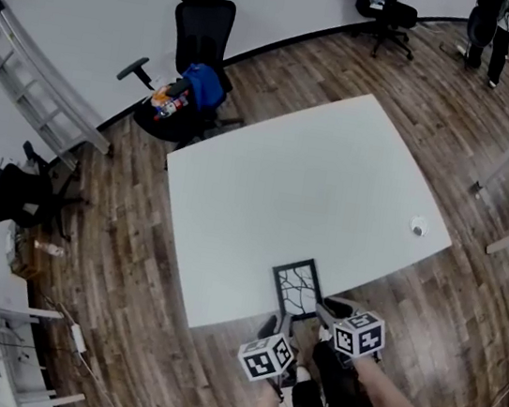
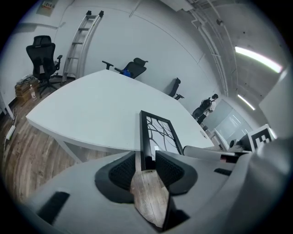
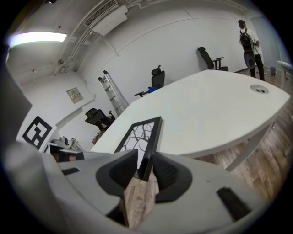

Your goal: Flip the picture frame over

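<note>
Both left gripper (image 2: 146,157), right gripper (image 3: 145,157) jaws apart astride picture frame (image 1: 297,288); white table (image 1: 306,177), wood floor (image 1: 122,263), ladder (image 1: 40,85).

The white table (image 1: 315,178) bears a picture frame (image 1: 297,289) and a small round object (image 1: 418,228).

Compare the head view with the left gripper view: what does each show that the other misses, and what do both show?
Only the head view: the left-hand marker cube and the person's forearms.
Only the left gripper view: the ceiling light strips, and the left tongs open astride the near edge of the picture frame.
Both: the frame lying on the white table, the ladder and a standing person in the distance.
</note>
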Demonstrator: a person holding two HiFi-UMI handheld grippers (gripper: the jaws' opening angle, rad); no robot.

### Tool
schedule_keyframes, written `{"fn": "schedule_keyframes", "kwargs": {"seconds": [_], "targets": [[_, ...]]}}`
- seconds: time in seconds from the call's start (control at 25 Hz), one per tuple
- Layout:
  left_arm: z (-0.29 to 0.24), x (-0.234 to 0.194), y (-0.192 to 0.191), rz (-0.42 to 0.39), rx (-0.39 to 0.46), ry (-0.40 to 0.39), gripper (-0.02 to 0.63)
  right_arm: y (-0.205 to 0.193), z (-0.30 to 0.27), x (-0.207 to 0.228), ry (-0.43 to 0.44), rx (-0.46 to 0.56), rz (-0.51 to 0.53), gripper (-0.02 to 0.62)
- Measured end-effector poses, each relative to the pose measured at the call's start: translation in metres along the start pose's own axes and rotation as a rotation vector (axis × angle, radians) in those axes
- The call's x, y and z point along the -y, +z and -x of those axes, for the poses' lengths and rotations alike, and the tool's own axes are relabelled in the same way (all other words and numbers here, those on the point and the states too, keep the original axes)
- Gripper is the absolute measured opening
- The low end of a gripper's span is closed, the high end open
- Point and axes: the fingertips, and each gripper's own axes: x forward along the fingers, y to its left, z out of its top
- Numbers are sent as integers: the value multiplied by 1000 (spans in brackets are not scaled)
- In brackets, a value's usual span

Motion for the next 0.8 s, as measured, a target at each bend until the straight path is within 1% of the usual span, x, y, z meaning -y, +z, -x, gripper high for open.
{"fn": "schedule_keyframes", "kwargs": {"seconds": [0.08,0.24,0.32,0.48,0.64,0.8], "targets": [[-1,-2,-1,-6,1,-7,124,-1,-1,2,3,-2,-7,103],[-5,-1,-1,58,-2,-53,124,-3,-6,5,13,-12,-21,103],[-6,0,-1,68,-10,-71,124,-5,-9,3,31,-23,-29,103],[-10,2,-1,92,-21,-104,123,-6,-13,4,40,-29,-48,103],[-13,5,-2,150,-44,-154,123,-4,-13,5,45,-29,-62,103],[-13,4,-2,190,-74,-178,113,-6,-13,6,48,-32,-70,103]]}}
